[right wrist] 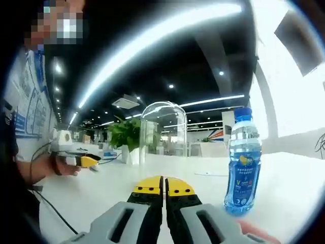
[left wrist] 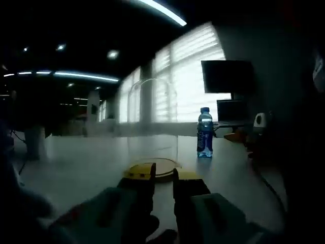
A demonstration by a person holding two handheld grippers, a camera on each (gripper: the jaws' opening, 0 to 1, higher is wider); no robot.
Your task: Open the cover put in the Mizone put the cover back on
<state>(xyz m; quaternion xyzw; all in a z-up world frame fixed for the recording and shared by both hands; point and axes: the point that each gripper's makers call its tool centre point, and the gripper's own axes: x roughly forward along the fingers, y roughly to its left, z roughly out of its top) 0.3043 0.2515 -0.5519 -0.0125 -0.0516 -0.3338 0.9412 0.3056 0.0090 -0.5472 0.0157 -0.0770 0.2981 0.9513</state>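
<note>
A pale counter [left wrist: 91,168] runs through a dim office. Tall windows [left wrist: 195,76] with slatted blinds glow bright behind it, and a dark monitor [left wrist: 226,76] stands near them with a smaller screen [left wrist: 231,109] below. Strip lights [left wrist: 86,76] and round spots dot the black ceiling. From the right gripper view, long ceiling lights [right wrist: 167,35] stream overhead, a leafy plant [right wrist: 124,134] stands on the counter, and posters [right wrist: 28,101] cover the wall at the left.
</note>
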